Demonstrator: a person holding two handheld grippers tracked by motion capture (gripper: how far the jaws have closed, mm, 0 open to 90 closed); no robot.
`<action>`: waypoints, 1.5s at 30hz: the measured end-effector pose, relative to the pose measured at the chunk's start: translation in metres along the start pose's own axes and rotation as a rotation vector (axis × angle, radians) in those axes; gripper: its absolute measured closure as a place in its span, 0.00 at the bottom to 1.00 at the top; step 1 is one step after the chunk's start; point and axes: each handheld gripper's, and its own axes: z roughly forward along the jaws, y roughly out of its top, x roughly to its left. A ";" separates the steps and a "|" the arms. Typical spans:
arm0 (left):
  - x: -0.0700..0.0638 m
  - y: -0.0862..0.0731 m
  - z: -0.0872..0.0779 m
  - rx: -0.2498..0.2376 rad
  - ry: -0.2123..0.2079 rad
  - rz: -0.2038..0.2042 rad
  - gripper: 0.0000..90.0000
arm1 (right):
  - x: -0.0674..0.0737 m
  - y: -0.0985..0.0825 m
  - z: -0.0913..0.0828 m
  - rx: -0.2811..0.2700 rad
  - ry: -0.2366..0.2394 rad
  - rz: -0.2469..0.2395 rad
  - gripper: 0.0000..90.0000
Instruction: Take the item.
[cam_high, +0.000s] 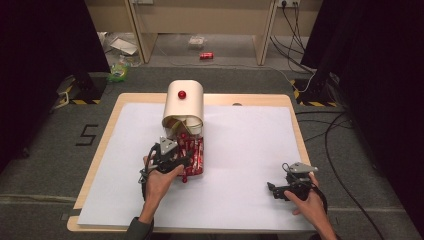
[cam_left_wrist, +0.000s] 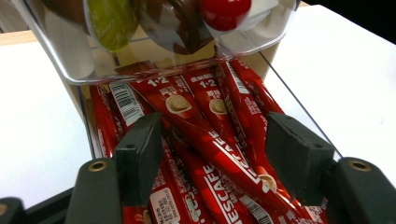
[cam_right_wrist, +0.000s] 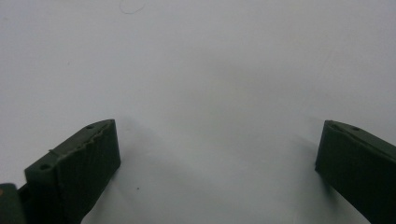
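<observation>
From the high view, a person sits at a table covered by a white sheet (cam_high: 250, 165). A tan box with a round top (cam_high: 184, 104) stands near the far edge, with a red knob (cam_high: 182, 94) on its front. A clear tray (cam_high: 194, 150) sticks out from the bottom of the box toward the person, and it is full of red coffee sticks (cam_high: 195, 155). The left gripper (cam_high: 175, 161) is right at the tray, over the sticks. The right gripper (cam_high: 272, 189) rests on the white sheet, well apart from the box.

In the left gripper view, the coffee sticks (cam_left_wrist: 210, 149) lie in a pile inside the tray (cam_left_wrist: 299, 112). The two black jaws stand apart, one on each side of a few sticks in the middle. They do not seem to press on the sticks yet. Above them is a clear bin (cam_left_wrist: 70, 56) with a green thing, a brown thing and a red thing in it.

In the right gripper view, the jaws are wide apart with nothing between them, just the white sheet (cam_right_wrist: 210, 84).

I think the step now is picking a coffee stick out of the tray. Next the left jaws need to squeeze together on one stick, then lift it up gently so the others do not come along.
</observation>
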 end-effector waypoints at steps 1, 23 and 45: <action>0.000 0.000 0.000 0.002 -0.001 -0.001 0.40 | 0.000 0.000 0.000 0.000 0.000 0.000 0.00; -0.003 -0.005 0.002 0.014 0.018 0.037 0.61 | 0.000 0.000 0.000 -0.001 0.000 0.001 0.00; 0.007 -0.003 -0.010 0.054 0.015 0.080 0.86 | 0.000 0.000 0.000 -0.003 -0.001 -0.004 0.01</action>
